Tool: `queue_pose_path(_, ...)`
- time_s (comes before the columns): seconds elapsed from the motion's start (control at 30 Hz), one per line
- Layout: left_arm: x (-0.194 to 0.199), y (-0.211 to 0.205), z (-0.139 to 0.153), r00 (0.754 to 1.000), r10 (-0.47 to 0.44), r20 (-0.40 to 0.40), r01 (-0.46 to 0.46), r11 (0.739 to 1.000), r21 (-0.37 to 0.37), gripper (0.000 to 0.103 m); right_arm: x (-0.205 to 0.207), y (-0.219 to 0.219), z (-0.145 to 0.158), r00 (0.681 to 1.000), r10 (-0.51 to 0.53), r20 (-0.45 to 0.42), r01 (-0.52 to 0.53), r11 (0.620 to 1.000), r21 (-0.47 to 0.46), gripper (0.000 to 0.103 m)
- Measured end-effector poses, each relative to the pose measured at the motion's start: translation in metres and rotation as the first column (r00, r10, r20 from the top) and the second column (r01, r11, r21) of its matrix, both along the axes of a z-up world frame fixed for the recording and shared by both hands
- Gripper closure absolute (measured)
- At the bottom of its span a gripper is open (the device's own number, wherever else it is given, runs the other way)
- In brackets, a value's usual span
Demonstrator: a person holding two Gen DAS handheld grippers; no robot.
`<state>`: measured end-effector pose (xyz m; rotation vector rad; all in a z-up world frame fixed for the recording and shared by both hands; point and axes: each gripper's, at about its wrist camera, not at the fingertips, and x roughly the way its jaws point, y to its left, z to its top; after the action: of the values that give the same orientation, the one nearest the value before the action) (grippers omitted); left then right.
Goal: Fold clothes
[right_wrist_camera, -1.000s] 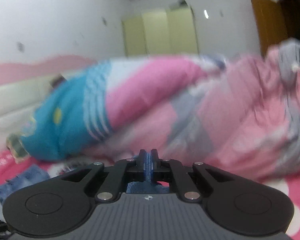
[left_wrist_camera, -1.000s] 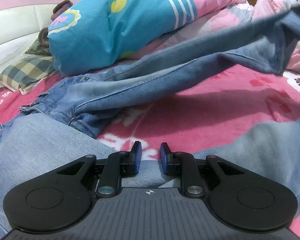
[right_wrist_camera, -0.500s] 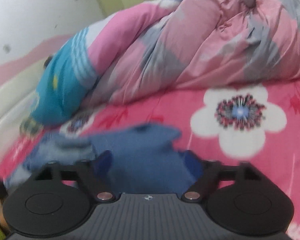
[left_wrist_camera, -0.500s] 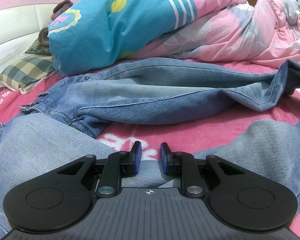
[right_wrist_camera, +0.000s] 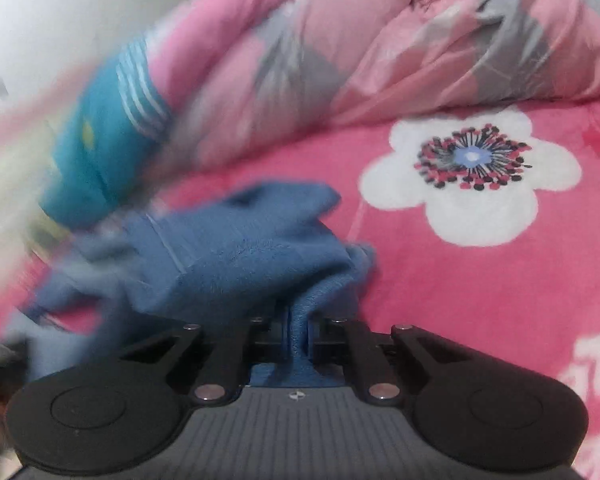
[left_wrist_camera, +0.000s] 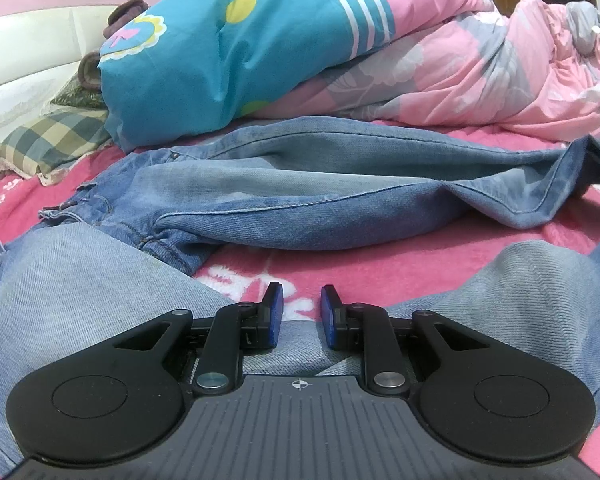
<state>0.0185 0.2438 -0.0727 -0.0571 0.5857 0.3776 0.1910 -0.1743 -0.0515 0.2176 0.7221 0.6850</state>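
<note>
Jeans (left_wrist_camera: 300, 184) sprawl across the pink bedspread (right_wrist_camera: 480, 300), one leg running toward 2 o'clock; right gripper (right_wrist_camera: 298, 336) is clamped on that leg's hem, left gripper (left_wrist_camera: 300, 316) rests jaws apart on denim; the fold wants hem laid square over the other leg, fabric taut

Left gripper (left_wrist_camera: 299, 316): black linkage arms with silver pivot screws, blue pads on the jaws, two round black discs behind them, and a ribbed grey body bearing a small crosshair mark. Right gripper (right_wrist_camera: 299, 330) looks identical.
</note>
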Motion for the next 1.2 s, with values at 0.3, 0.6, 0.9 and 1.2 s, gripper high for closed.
queue_pose_path(0.3,-0.007,0.015,0.002,0.999,0.008,0.052,-0.002,0.993,-0.114,0.081,-0.105,-0.069,0.052,0.994,0.106,0.0,-0.103,0.969,0.225,0.096)
queue_pose_path(0.6,-0.016,0.02,0.014,0.997,-0.001,0.073,0.012,0.989,-0.147,0.081,-0.079,-0.094,0.022,0.946,0.011,-0.324,-0.015,1.0,-0.01,0.054)
queue_pose_path(0.9,-0.033,0.043,0.062,0.984,0.071,0.161,-0.048,0.989,-0.14,0.081,-0.035,-0.052,0.144,0.988,0.108,0.112,-0.093,0.988,-0.127,0.039)
queue_pose_path(1.2,0.017,0.134,0.049,0.92,0.367,0.138,-0.339,0.921,-0.192,0.081,0.023,0.26,0.136,0.771,0.621,0.144,-0.605,0.784,-0.142,0.04)
